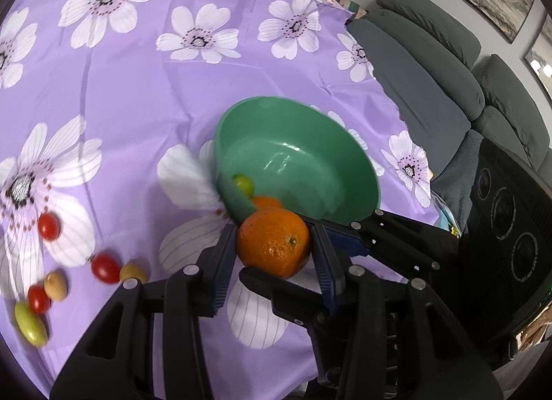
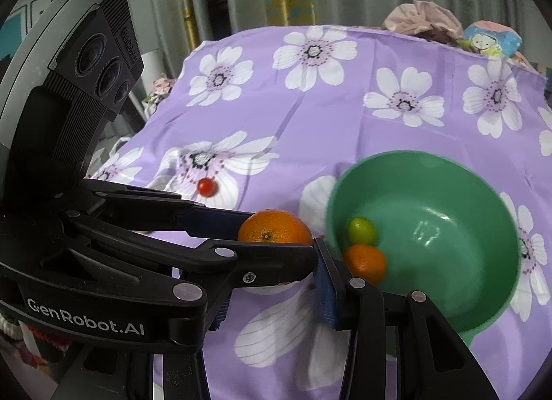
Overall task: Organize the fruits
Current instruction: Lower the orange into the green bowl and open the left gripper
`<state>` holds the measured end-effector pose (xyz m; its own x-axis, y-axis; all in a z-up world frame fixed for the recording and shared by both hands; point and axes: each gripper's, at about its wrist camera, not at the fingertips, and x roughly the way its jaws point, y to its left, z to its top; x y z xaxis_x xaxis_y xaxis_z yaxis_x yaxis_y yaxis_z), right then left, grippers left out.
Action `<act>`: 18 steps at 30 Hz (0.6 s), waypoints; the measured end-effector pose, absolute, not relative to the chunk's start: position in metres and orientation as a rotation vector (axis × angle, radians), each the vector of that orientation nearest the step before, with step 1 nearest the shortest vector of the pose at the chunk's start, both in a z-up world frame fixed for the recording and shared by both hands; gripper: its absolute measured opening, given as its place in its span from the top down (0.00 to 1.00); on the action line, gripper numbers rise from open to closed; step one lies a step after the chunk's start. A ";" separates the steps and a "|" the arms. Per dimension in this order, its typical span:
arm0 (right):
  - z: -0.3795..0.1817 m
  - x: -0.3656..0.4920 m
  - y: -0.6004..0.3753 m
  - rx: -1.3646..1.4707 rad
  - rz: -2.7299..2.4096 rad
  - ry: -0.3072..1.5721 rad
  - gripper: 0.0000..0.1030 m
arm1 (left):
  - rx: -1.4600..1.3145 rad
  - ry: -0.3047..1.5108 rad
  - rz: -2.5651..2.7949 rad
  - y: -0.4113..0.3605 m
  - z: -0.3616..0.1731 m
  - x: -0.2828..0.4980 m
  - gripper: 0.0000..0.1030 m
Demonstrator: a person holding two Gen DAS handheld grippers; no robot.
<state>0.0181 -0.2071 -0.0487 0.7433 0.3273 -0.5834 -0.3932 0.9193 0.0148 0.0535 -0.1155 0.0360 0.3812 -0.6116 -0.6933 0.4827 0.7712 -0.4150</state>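
Black two-finger tongs fill the foreground of both wrist views. The left gripper is closed part-way on a mandarin orange, its blue ribbed pads pressing the fruit's two sides. The orange is round and slightly flattened, with pebbled, glossy peel and a small green stem scar. It hangs above the cloth, just beside the near rim of the bowl and not yet over it.

The right gripper sits just below and beside the orange with its jaws part-way open. Nothing shows between its pads, though the left tongs hide part of the gap.

The step in hand appears to be carrying the orange to the bowl. The next move likely calls for lifting it over the rim, lowering it into the hollow, and then opening the jaws gently so the fruit does not roll out.

The green bowl is smooth, shiny plastic, deep and round. It already holds a smaller orange and a little yellow-green fruit resting against the near wall.

Off to the left lie loose small fruits: smooth red cherry tomatoes, tan oval ones and a pale green oval.

Everything rests on a thin, creased purple tablecloth printed with white flowers. Beyond it stands a grey padded sofa.
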 end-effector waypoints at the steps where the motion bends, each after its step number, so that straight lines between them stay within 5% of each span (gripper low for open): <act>1: -0.047 0.020 -0.211 -0.108 0.386 0.611 0.57 | -0.151 0.947 -0.706 -0.118 0.037 0.056 0.58; 18: -0.046 0.050 -0.255 -0.056 0.289 0.596 0.57 | -0.107 0.945 -0.774 -0.165 0.031 0.097 0.58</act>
<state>0.0502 -0.2550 -0.0458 0.7887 0.2525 -0.5605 -0.2848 0.9581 0.0309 0.0965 -0.1646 0.0310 0.3429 -0.6387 -0.6888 0.5497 0.7310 -0.4042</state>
